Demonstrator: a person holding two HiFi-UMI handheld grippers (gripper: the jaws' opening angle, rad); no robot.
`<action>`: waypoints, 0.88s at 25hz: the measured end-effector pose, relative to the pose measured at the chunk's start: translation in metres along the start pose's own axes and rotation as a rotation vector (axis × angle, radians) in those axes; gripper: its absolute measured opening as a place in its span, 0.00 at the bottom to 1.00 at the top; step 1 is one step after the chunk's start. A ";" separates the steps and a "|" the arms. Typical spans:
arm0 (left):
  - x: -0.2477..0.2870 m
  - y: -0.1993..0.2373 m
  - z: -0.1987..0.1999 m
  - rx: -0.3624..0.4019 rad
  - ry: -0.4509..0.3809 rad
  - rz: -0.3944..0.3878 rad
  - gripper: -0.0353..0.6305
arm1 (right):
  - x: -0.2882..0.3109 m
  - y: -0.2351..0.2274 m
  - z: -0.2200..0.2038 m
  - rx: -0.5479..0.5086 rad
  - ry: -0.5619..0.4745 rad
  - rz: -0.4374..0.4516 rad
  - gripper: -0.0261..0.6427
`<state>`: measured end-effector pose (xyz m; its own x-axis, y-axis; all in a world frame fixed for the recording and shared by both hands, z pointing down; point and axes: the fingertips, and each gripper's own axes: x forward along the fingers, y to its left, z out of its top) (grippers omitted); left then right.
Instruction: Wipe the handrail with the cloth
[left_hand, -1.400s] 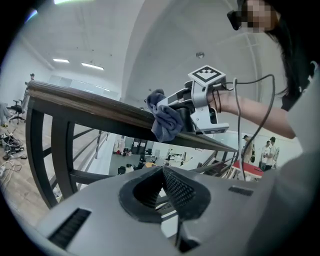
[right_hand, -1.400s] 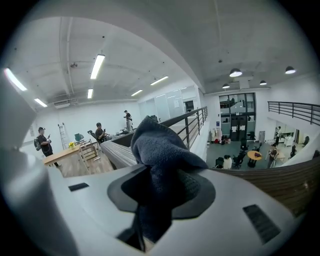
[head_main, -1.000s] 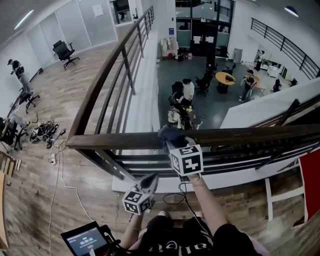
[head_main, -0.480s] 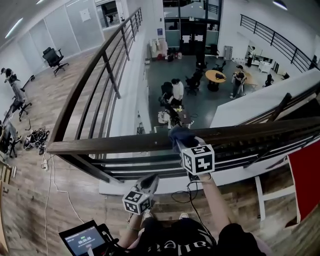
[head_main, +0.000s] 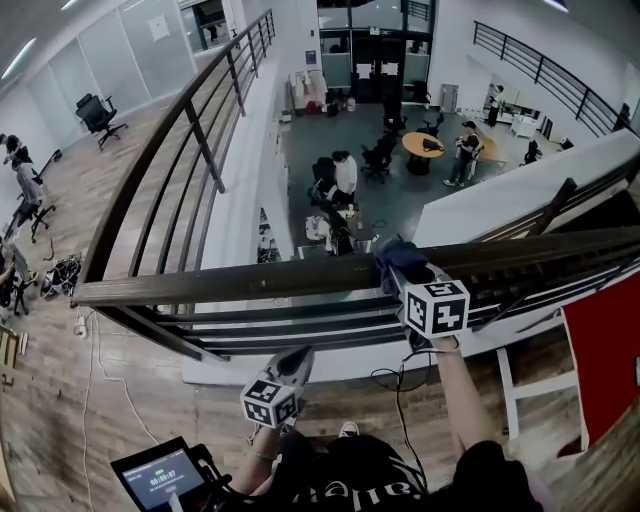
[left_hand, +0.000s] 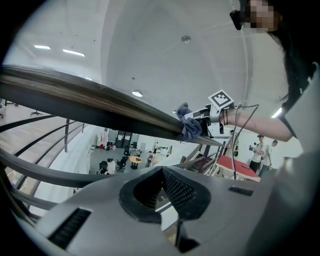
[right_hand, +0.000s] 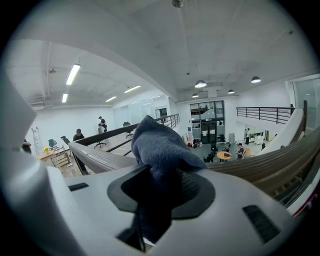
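Note:
A dark wooden handrail (head_main: 220, 283) runs across the head view from left to right. A blue-grey cloth (head_main: 398, 260) lies on top of it, right of the middle, with my right gripper (head_main: 405, 275) shut on it. In the right gripper view the cloth (right_hand: 159, 144) fills the jaws and presses on the handrail (right_hand: 95, 156). My left gripper (head_main: 297, 360) hangs below the rail, shut and holding nothing. The left gripper view looks up at the handrail (left_hand: 95, 106), the cloth (left_hand: 190, 126) and the right gripper's marker cube (left_hand: 221, 98).
Metal bars (head_main: 300, 328) run under the handrail. Beyond it is a drop to a lower floor with people and a round table (head_main: 423, 144). A red panel (head_main: 603, 362) stands at the right. A tablet screen (head_main: 160, 478) and floor cables (head_main: 398, 382) lie near my feet.
My right gripper has slid the cloth to the right along the handrail. The left gripper has stayed low below the rail.

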<state>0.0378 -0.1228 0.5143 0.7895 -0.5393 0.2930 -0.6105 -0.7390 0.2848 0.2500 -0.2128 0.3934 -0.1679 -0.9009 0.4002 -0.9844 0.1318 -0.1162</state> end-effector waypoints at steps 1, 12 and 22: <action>0.000 -0.002 0.001 -0.001 0.000 -0.004 0.05 | -0.004 -0.010 0.001 0.009 -0.004 -0.010 0.20; 0.008 -0.023 0.000 0.024 0.027 -0.060 0.06 | -0.051 -0.136 0.000 0.070 -0.022 -0.177 0.20; 0.018 -0.037 -0.011 0.020 0.048 -0.043 0.05 | -0.097 -0.286 -0.009 0.103 0.004 -0.374 0.20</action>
<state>0.0739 -0.1005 0.5186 0.8111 -0.4870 0.3241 -0.5739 -0.7697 0.2797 0.5479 -0.1592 0.3957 0.2008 -0.8772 0.4362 -0.9675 -0.2475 -0.0524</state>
